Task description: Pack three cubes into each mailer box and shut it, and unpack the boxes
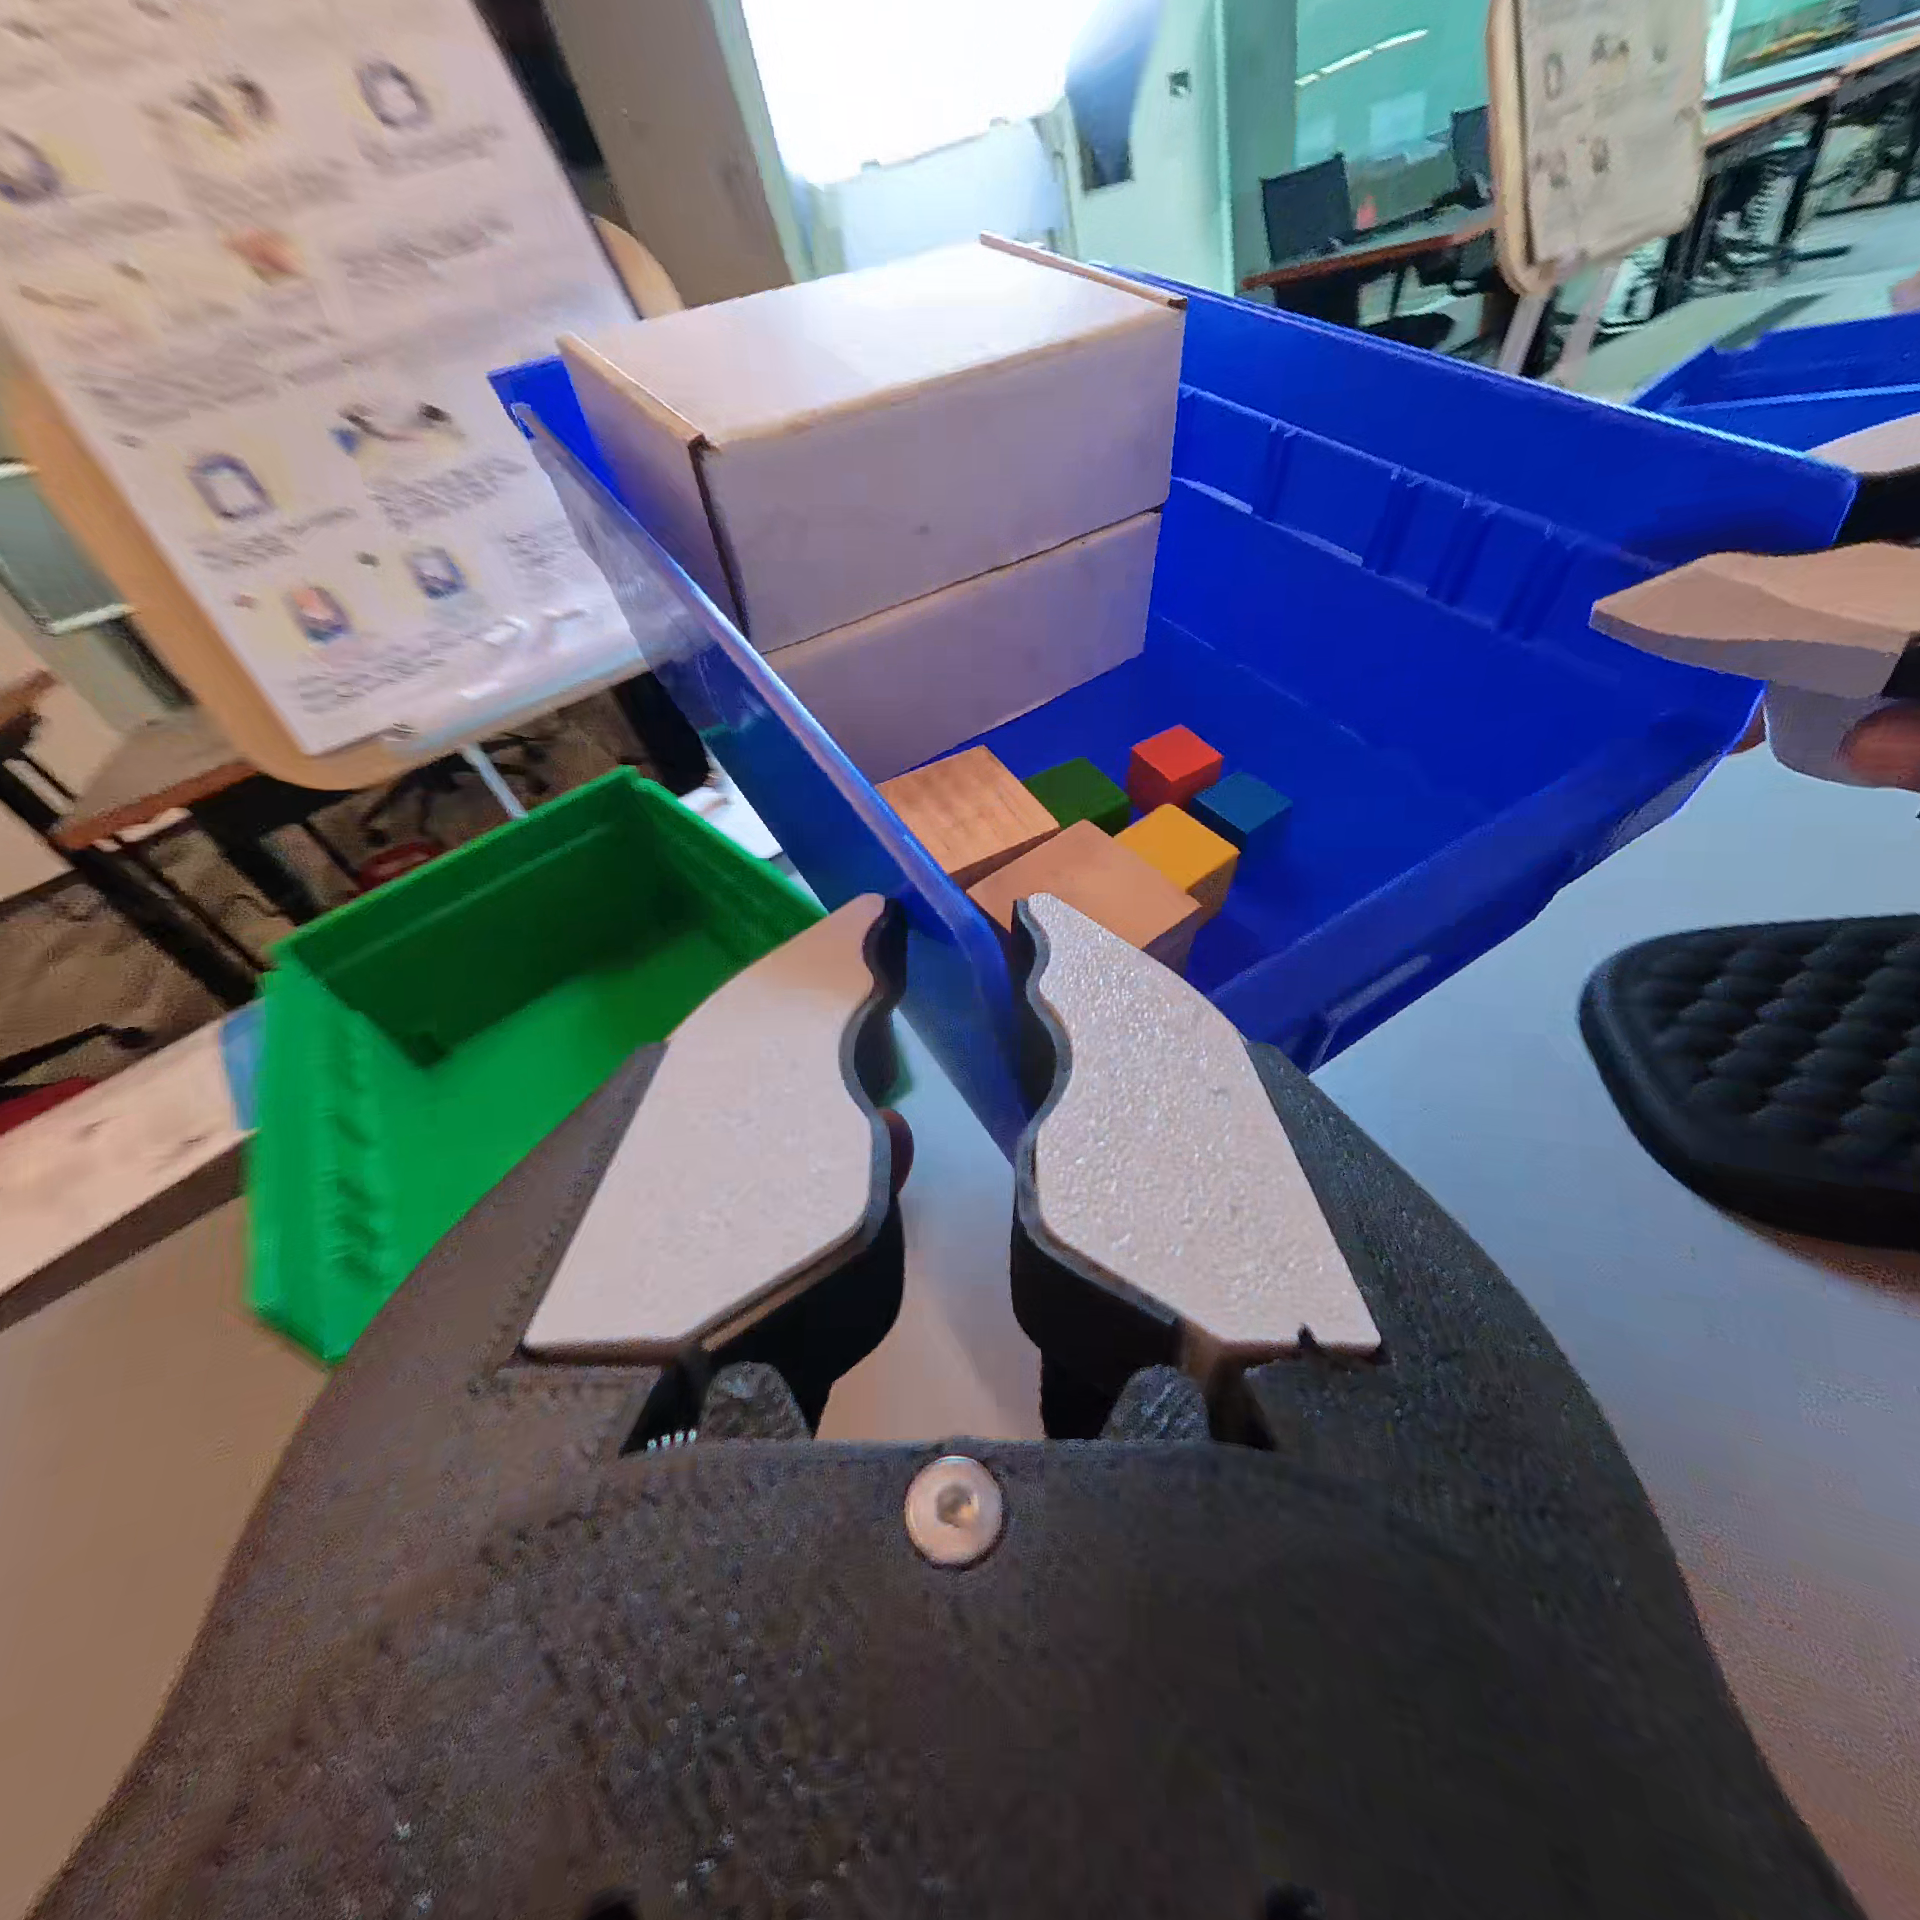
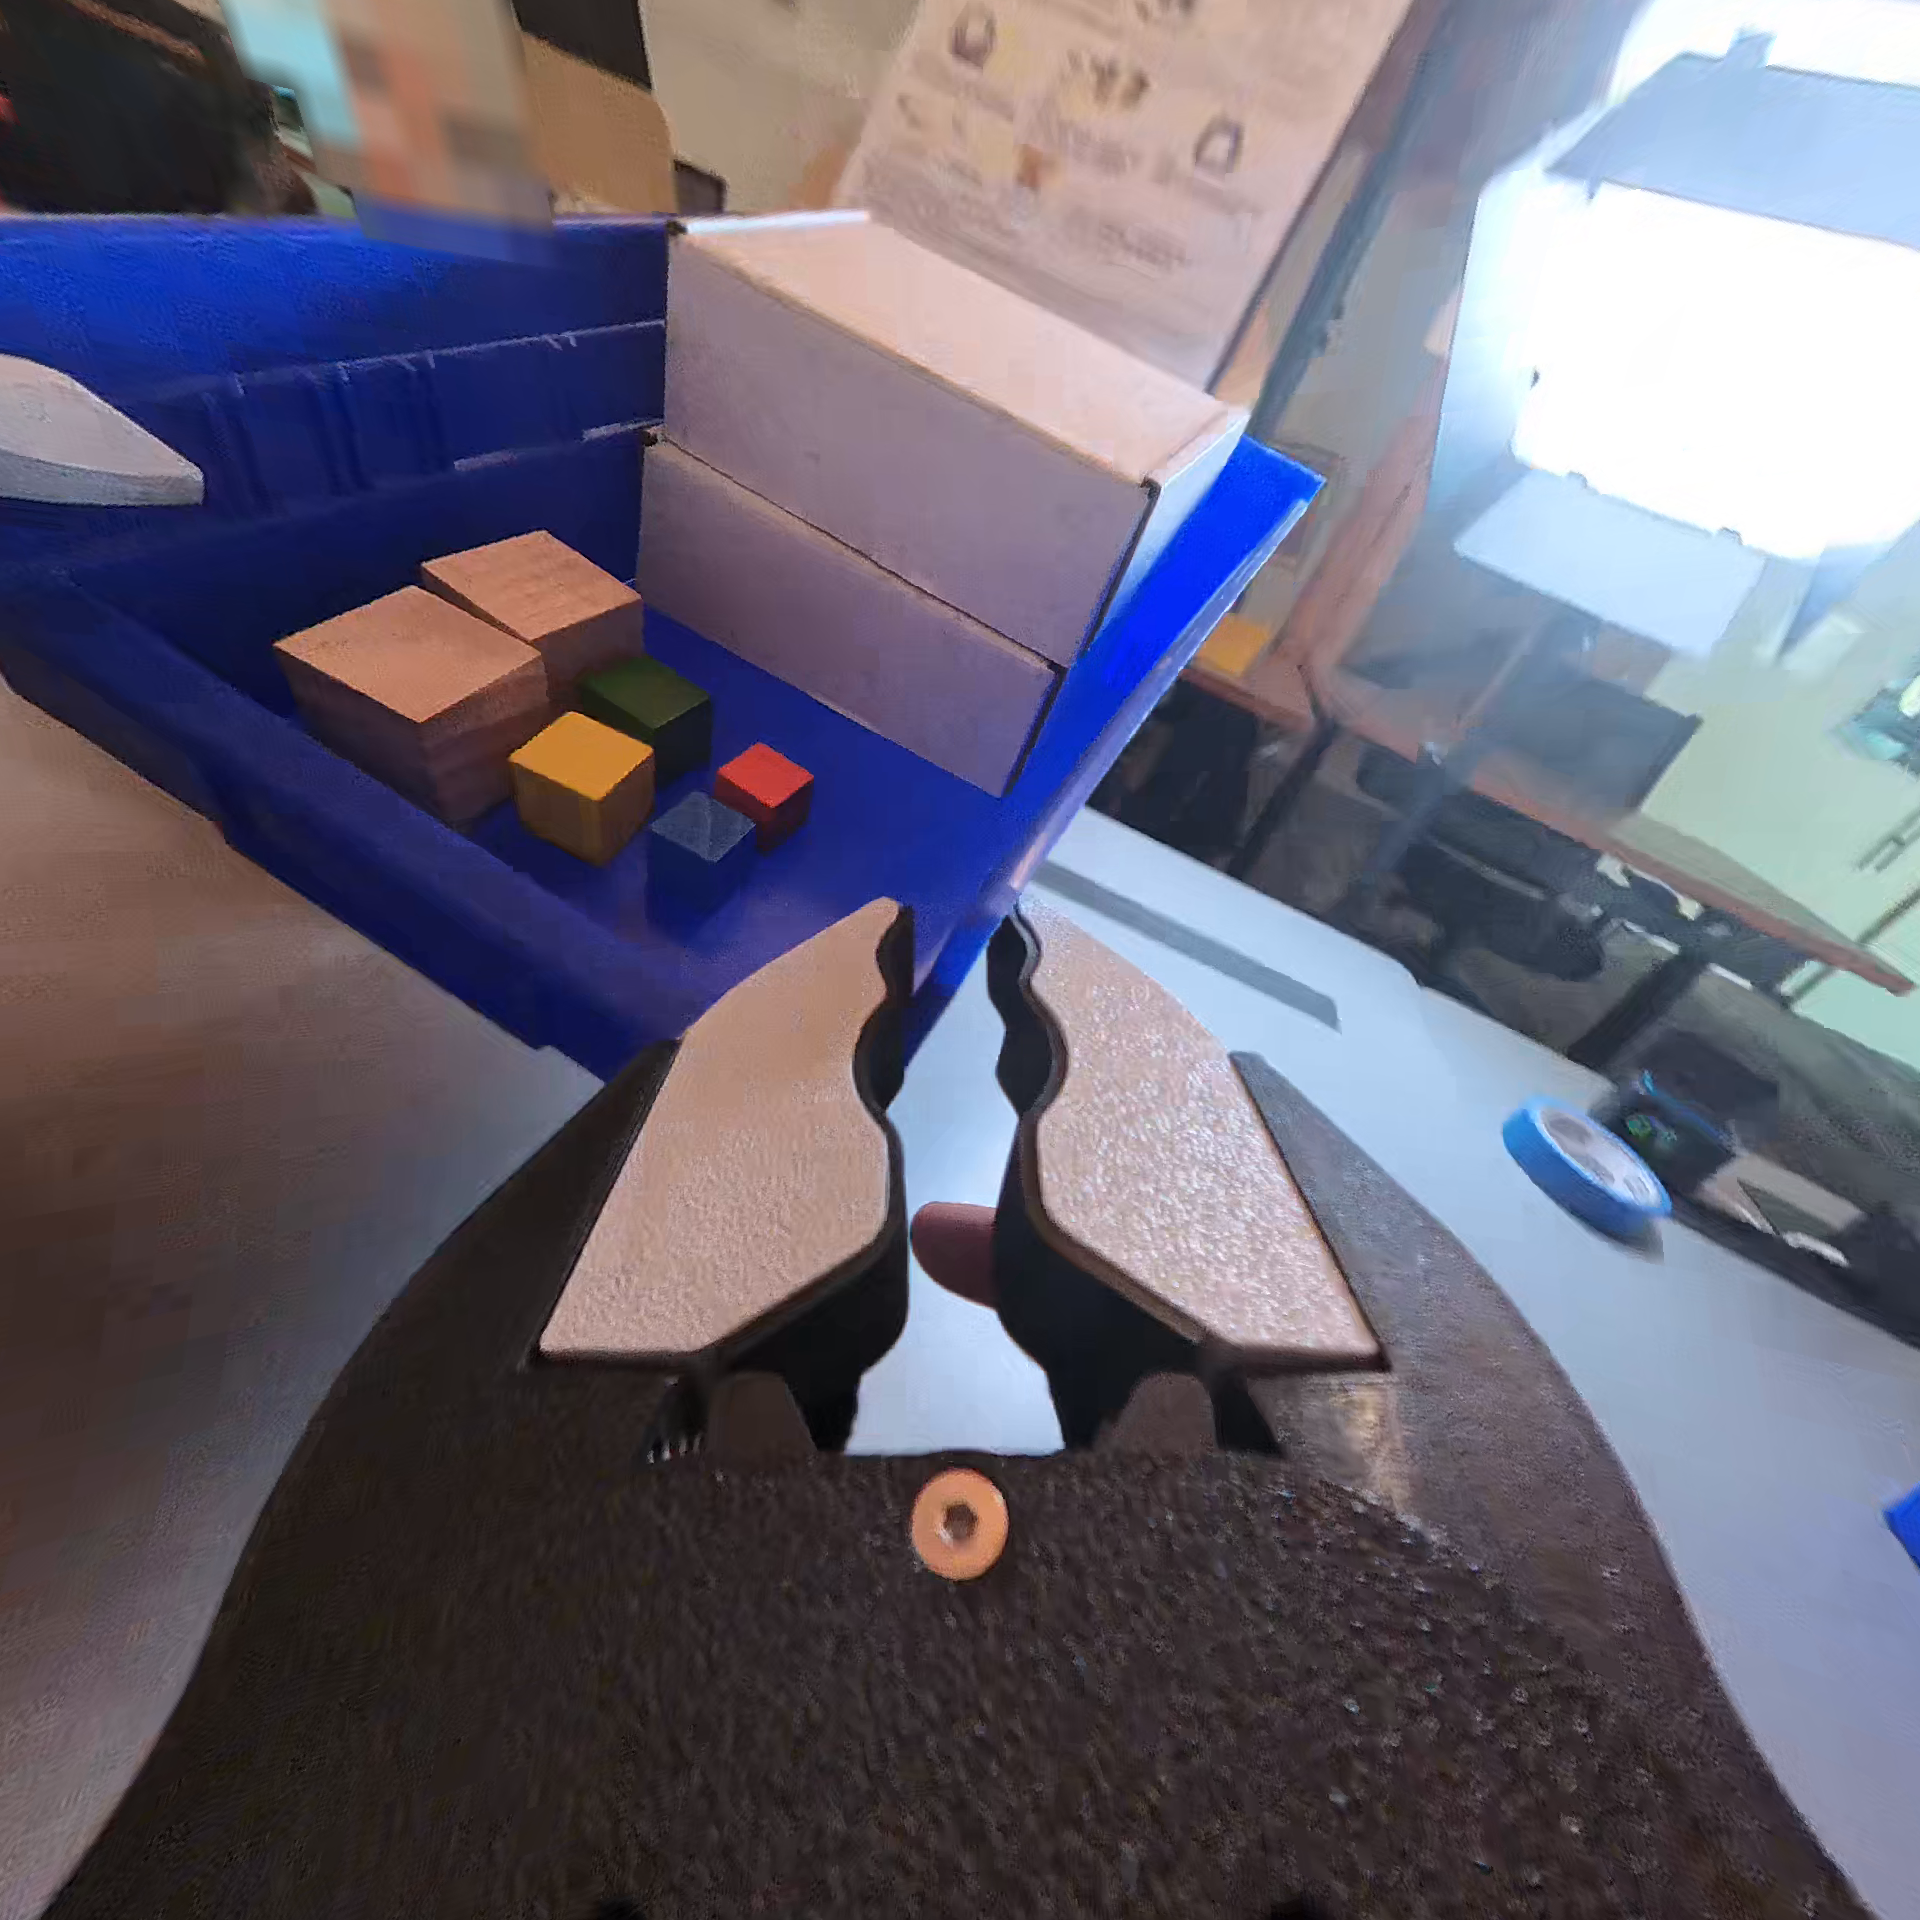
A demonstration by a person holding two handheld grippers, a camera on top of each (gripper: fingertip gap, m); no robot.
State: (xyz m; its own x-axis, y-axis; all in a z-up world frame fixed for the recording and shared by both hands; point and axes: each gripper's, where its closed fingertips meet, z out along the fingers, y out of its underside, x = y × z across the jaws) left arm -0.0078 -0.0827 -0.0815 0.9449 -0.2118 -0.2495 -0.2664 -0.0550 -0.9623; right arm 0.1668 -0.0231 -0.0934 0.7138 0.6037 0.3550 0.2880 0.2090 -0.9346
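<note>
Here, the left tongs (image 1: 956, 925) are pinching one side wall of the blue bin (image 1: 1455, 540), fingers narrowly parted with the rim between them. The right tongs (image 2: 951, 930) are gripping the opposite wall likewise, and the bin is tilting on the desk (image 1: 1507, 1351). Inside, two white boxes (image 2: 883, 499) are sitting stacked and shut against the far wall. Two wooden blocks (image 2: 416, 665) and the green (image 2: 644, 696), yellow (image 2: 582, 779), red (image 2: 764, 784) and blue (image 2: 701, 836) cubes are lying nearer the front wall. A green bin (image 1: 499, 997) is standing just beside, at the desk's left edge.

Both wrist cams close, opposite sides; share blue bin (image 1: 1455, 499).
</note>
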